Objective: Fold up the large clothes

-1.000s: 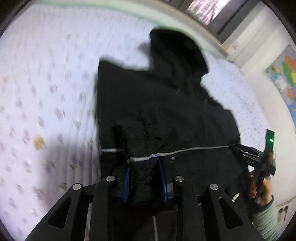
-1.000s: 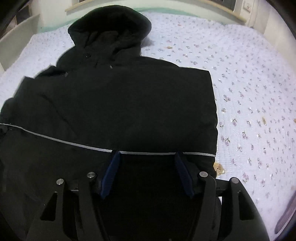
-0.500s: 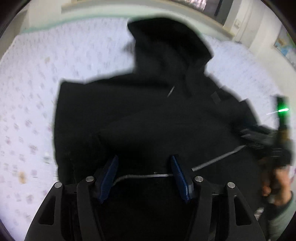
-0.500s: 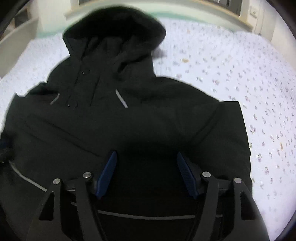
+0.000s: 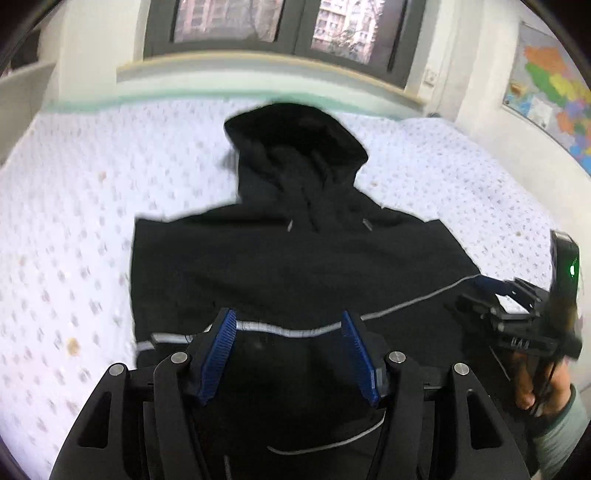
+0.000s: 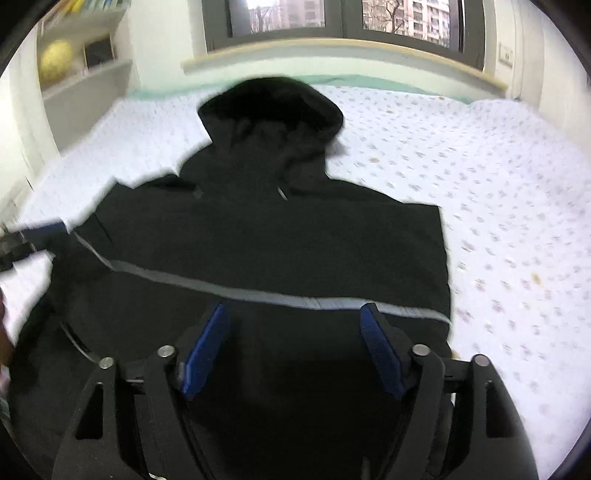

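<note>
Black jacket (image 5: 291, 266) lies flat on the bed (image 5: 74, 229), hood toward the window (image 6: 343, 14). Left gripper (image 5: 288, 350) had cloth bunched a second ago; now both it and right gripper (image 6: 295, 350) have fingers apart, empty. Fold released; next fold pending.

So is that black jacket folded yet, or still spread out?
Partly folded: the black jacket shows no sleeves sticking out, its sides look tucked in, hood flat on the bed.

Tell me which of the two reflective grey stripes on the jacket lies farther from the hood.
The short curved stripe low between the left gripper arms; the long stripe crosses the jacket at the fingertips.
</note>
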The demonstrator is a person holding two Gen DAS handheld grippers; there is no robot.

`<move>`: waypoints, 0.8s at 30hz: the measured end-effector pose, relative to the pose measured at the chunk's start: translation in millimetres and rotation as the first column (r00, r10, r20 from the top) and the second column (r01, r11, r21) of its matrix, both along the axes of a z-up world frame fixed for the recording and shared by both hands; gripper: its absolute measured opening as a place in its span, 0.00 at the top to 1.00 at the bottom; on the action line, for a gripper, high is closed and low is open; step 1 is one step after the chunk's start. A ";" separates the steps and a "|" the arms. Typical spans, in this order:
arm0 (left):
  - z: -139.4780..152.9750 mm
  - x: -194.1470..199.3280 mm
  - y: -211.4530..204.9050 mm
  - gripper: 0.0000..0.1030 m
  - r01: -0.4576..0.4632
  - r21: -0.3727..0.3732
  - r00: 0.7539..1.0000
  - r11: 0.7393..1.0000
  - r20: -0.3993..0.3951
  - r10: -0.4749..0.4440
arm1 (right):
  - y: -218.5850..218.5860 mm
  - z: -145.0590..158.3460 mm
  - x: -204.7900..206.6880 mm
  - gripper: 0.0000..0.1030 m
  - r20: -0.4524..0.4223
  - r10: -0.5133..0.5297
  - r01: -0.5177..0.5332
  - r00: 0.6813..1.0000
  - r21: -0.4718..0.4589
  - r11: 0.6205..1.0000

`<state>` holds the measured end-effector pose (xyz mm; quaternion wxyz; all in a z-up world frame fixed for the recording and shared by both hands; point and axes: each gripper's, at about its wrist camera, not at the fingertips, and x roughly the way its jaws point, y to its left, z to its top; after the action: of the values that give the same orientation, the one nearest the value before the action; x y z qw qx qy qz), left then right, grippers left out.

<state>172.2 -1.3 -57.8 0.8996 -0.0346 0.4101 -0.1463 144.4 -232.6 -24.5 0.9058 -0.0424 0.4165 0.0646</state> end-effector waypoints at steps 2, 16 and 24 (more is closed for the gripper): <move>-42.8 19.5 4.9 0.41 -0.043 0.029 0.990 0.999 -0.131 0.047 | 0.2 -31.3 -0.8 0.23 -0.033 0.026 -0.027 0.999 -0.039 0.999; -60.2 -6.9 3.2 0.41 -0.054 0.028 0.999 0.998 0.000 0.054 | -10.6 -31.9 -15.0 0.21 0.064 0.017 -0.017 0.998 -0.006 1.000; -56.9 -6.2 4.3 0.41 -0.047 0.040 0.998 0.998 -0.029 0.049 | -6.8 -32.8 -14.8 0.17 0.078 -0.022 0.026 0.997 -0.045 0.999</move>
<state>166.0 3.1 -114.7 0.8971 -0.0288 0.4254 -0.1159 129.6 -239.4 -57.3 0.9208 -0.0609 0.3829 0.0424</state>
